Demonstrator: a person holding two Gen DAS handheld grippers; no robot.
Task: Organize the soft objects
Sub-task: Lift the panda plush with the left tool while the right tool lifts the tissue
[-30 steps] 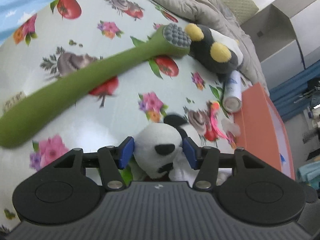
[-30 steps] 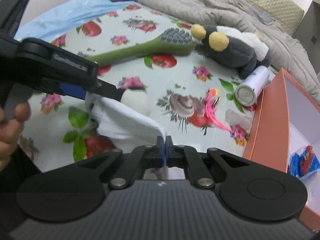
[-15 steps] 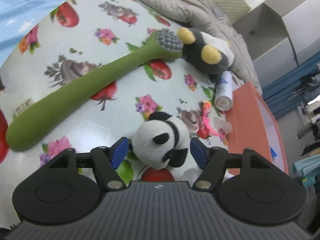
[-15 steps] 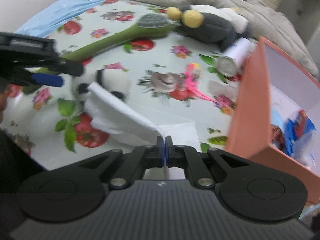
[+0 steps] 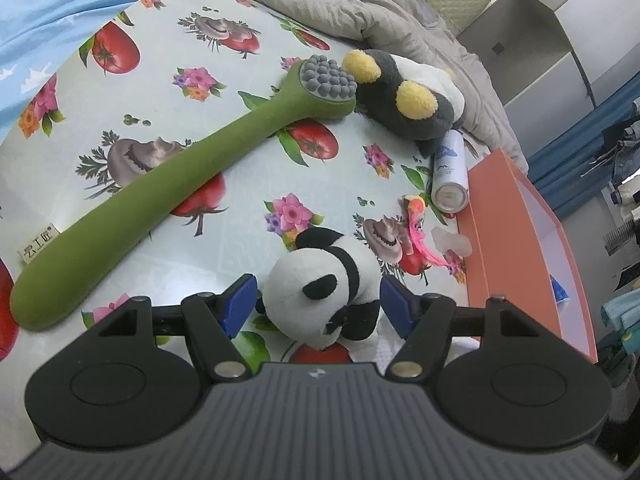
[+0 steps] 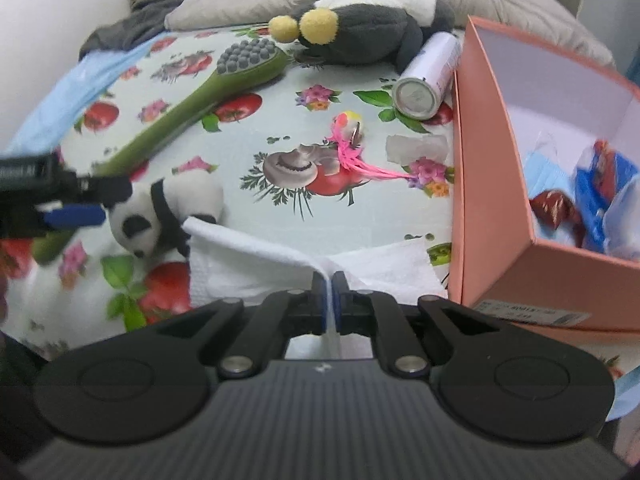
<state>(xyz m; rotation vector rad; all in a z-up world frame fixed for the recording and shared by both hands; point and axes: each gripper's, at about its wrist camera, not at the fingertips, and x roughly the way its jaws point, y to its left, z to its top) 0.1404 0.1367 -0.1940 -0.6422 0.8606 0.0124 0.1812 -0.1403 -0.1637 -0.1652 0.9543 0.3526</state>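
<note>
A small panda plush lies on the flowered sheet between the open jaws of my left gripper, which do not squeeze it. It also shows in the right wrist view. My right gripper is shut on a white tissue cloth, lifted off the sheet beside the panda. A grey penguin plush with yellow feet lies at the far side. A long green soft brush lies diagonally.
An open orange box with packets inside stands on the right. A white spray can and a pink feathered toy lie near it. A grey blanket is bunched at the back.
My left gripper opened wider and drew back a little from the panda. My right gripper carried the white cloth rightward, nearer the orange box.
</note>
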